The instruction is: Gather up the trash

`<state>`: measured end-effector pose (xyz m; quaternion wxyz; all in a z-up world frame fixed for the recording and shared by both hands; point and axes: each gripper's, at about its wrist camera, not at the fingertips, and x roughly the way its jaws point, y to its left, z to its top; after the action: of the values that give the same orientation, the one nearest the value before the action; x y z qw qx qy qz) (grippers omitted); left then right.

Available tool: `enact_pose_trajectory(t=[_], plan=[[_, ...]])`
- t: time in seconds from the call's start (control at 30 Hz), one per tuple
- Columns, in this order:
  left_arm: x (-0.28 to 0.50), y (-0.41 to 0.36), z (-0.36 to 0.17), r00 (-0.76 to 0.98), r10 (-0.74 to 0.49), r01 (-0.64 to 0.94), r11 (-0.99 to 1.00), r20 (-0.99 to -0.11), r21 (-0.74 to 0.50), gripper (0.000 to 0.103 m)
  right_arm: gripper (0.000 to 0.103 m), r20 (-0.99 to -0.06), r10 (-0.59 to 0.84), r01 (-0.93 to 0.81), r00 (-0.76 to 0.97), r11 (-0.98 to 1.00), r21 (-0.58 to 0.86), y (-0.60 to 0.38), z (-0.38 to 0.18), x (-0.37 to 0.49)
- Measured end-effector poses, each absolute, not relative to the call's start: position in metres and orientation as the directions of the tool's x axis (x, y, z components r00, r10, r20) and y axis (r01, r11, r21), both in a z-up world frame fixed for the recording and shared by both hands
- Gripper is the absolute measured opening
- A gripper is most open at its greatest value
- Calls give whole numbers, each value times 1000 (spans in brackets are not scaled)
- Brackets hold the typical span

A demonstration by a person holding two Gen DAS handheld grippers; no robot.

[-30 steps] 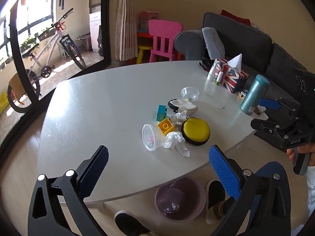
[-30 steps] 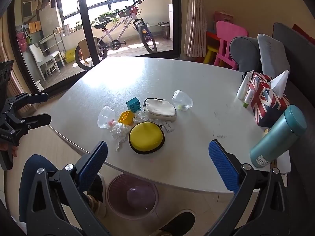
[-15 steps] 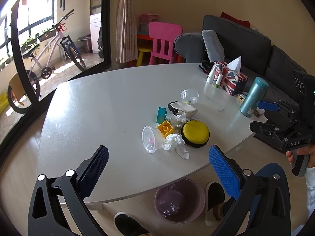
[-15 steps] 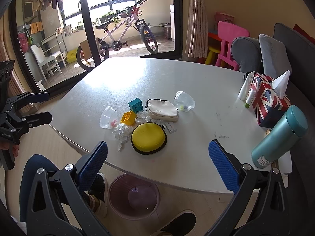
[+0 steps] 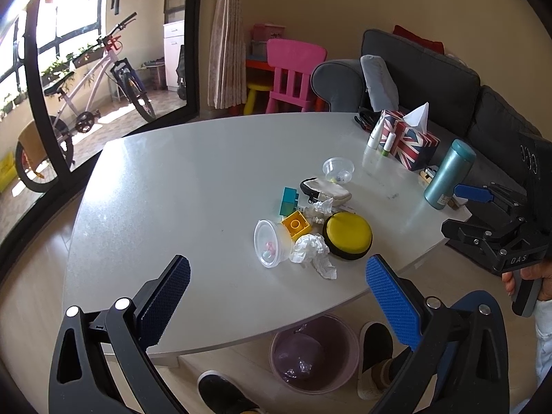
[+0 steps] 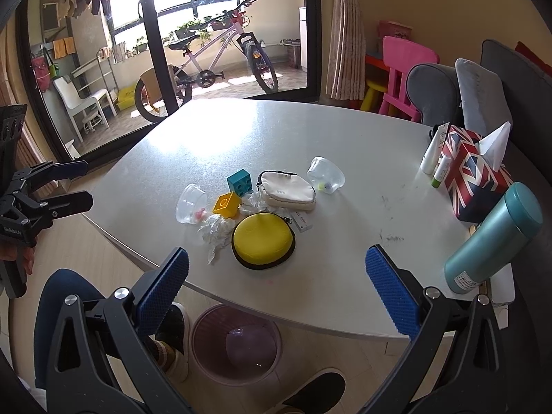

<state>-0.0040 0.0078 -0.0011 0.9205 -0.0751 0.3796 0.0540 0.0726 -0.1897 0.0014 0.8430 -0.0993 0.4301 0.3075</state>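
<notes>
- Left wrist view: over the last second the clutter slides slightly away and down-frame, so both grippers are backing off; no trash is collected yet.
- Crumpled tissue point(image 5: 312, 250) lies on the surface point(image 5: 179, 186) beside the yellow case point(image 5: 347, 236), with the purple bin point(image 5: 312, 352) below on the floor.
- Left gripper point(image 5: 276, 286) and right gripper point(image 6: 274, 286) hover near the edge, fingers spread wide and holding nothing.

crumpled paper tissue point(image 5: 312, 252), glossy table point(image 5: 193, 179)

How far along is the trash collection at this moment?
Barely started. The pink bin under the table edge already holds some clear wrapping. Nothing is in hand: left gripper and right gripper are both open, short of the pile. Crumpled tissue and two clear cups remain.
</notes>
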Motion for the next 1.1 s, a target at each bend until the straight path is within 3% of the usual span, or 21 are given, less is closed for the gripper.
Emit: enact_pose_trajectory(t=[1.1], plan=[[1, 2, -4, 708, 37, -133, 988, -706, -81, 98, 100, -793, 426, -608, 435, 789, 90, -189, -4, 74]])
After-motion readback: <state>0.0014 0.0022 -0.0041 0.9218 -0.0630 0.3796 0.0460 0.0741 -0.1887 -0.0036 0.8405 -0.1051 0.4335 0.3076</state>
